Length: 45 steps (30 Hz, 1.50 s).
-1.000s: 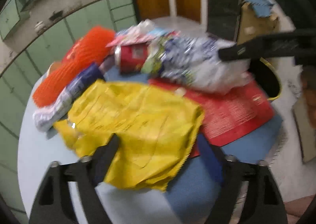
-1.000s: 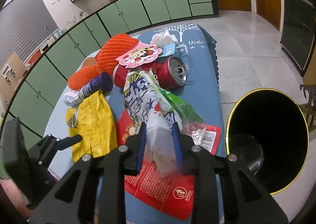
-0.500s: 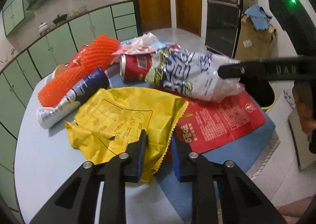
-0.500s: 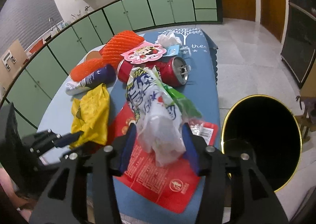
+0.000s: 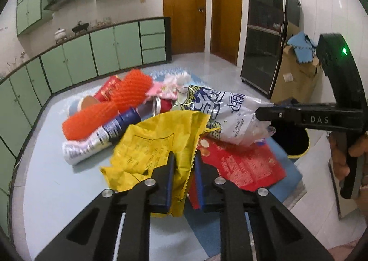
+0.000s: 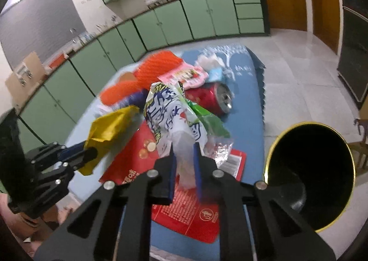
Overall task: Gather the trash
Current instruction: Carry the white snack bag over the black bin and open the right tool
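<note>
Left gripper (image 5: pixel 184 164) closing, jaws pinching the near edge of the yellow wrapper (image 5: pixel 158 146), which is crumpled and lifted off the table (image 5: pixel 50 182). Right gripper (image 6: pixel 185 157) closing too, jaws clamped on the clear end of the white-and-blue snack bag (image 6: pixel 170 113), bag raised above the pile. Under both: red flat package (image 6: pixel 184 210) lying on the blue mat (image 6: pixel 250 90). Behind: red soda can (image 6: pixel 211 100) on its side, orange foam net (image 5: pixel 128 90), dark blue tube (image 5: pixel 108 132), pink printed wrapper (image 6: pixel 186 75), all clustered mid-table. Black trash bin (image 6: pixel 310 178) with yellow rim stands on the floor just beside the table edge, to the right in the right wrist view.
</note>
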Tool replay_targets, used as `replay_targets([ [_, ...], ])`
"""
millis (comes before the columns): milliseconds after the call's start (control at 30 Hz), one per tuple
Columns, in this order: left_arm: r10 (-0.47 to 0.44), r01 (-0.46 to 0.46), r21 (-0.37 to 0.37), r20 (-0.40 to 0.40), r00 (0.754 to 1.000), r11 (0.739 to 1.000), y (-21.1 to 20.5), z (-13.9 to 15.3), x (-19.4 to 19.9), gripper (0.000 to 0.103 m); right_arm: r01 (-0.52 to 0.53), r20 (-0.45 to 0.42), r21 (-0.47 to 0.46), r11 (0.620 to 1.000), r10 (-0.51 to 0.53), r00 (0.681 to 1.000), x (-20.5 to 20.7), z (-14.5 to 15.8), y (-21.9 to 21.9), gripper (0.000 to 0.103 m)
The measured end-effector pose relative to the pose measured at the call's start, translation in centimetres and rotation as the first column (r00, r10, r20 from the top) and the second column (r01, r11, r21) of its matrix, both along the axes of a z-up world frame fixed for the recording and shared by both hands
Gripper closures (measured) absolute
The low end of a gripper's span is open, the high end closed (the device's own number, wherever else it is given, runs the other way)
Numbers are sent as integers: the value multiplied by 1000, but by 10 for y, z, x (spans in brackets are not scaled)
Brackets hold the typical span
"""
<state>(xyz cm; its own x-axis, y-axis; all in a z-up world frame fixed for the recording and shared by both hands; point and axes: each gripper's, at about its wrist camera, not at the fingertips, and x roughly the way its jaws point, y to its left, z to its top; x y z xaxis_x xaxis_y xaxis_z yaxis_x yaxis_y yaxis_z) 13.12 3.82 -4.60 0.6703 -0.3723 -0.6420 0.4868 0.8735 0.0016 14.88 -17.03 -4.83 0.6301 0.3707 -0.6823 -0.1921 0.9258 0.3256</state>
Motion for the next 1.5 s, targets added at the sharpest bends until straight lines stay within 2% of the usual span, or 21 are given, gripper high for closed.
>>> replay_targets([
  [167,18,-16,-44,31,999,999,9,19,-2,88,-24,-36,31,999,25,999,3,-3,5,90],
  [300,34,-31,-92,30,999,995,19,31,-2,88,24,-56,149,989,-15,998,4,-7,-6,90],
  [433,10,-5,-76,65,998,997,13,42,-8,89,51,-74,66,997,-46,996,9,-11,-1,90],
  [500,-8,11,-57,53,999,998,6,34,-9,89,61,-93,78,995,-54,994,11,-16,-1,90],
  [567,-44,42,-63,-28,999,997,-3,11,-5,89,69,-109,81,994,-60,992,13,-20,0,90],
  [700,-83,80,-27,-126,989,996,-24,-35,-1,88,67,-110,100,993,-56,992,10,-18,-4,90],
  [900,-104,100,-32,-221,970,995,-39,-67,10,87,89,-119,131,987,-74,990,6,-15,-19,91],
  [1167,-101,108,19,-223,970,994,-48,-81,13,86,112,-129,226,968,-85,988,-4,-14,-40,92],
  [1300,-97,107,33,-220,971,994,-50,-83,13,86,135,-109,173,976,-117,987,-7,-8,-44,92],
  [1500,-91,105,54,-216,972,993,-59,-82,10,86,192,-56,176,965,-185,981,-13,10,-62,93],
])
